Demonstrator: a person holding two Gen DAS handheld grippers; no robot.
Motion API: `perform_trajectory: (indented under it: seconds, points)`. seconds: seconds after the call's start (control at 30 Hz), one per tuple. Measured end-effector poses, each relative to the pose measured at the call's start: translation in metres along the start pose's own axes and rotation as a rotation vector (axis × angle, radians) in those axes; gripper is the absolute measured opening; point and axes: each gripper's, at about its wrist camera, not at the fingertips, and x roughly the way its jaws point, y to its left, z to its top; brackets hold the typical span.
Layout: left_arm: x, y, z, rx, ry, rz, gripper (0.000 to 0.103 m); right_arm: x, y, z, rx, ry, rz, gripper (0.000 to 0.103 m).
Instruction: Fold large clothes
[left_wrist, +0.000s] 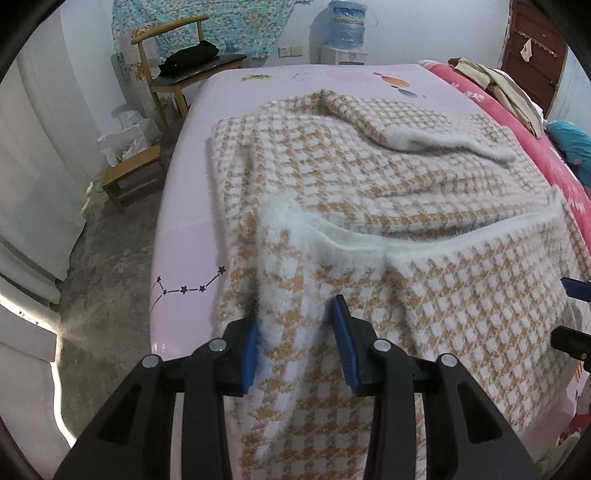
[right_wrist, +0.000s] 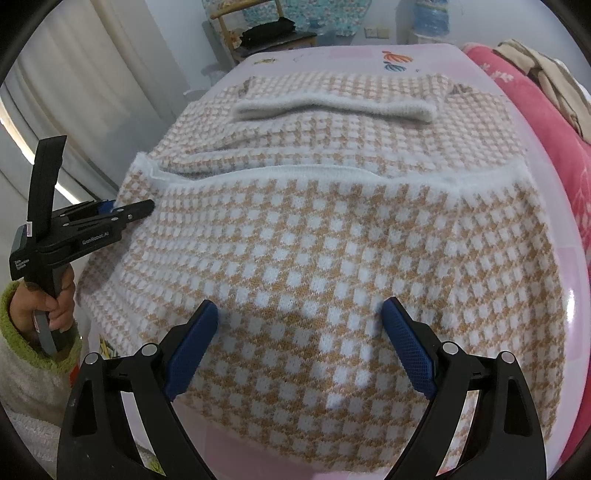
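Note:
A fuzzy tan-and-white check sweater (left_wrist: 369, 177) lies spread on the pink bed (left_wrist: 184, 258), its lower part folded up so a white ribbed hem (right_wrist: 295, 171) runs across the middle. A sleeve with a white cuff (right_wrist: 332, 107) lies across the far part. My left gripper (left_wrist: 295, 314) is at the sweater's left side, shut on a raised fold of the knit that fills the gap between its blue pads (left_wrist: 345, 343). In the right wrist view the left gripper (right_wrist: 146, 206) touches the sweater's left edge. My right gripper (right_wrist: 300, 306) stands open just above the near fold, nothing pinched.
A red blanket (right_wrist: 535, 110) with beige clothes (left_wrist: 498, 85) lies along the bed's right side. Left of the bed are a wooden chair (left_wrist: 177, 66) holding a black garment, a small stool (left_wrist: 129, 177) and a white curtain (left_wrist: 37, 147). A hand in a green cuff (right_wrist: 55, 306) holds the left gripper.

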Motion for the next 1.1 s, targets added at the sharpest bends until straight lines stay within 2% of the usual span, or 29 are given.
perform_trajectory:
  seconds: [0.23, 1.1]
  points:
    - [0.0007, -0.0008, 0.0022, -0.031, 0.013, 0.002, 0.036, -0.0055, 0.0010, -0.0018, -0.001, -0.009, -0.013, 0.086]
    - [0.0013, -0.0021, 0.0027, -0.020, 0.013, 0.017, 0.036, -0.0051, 0.0026, -0.0019, 0.012, -0.003, -0.010, 0.086]
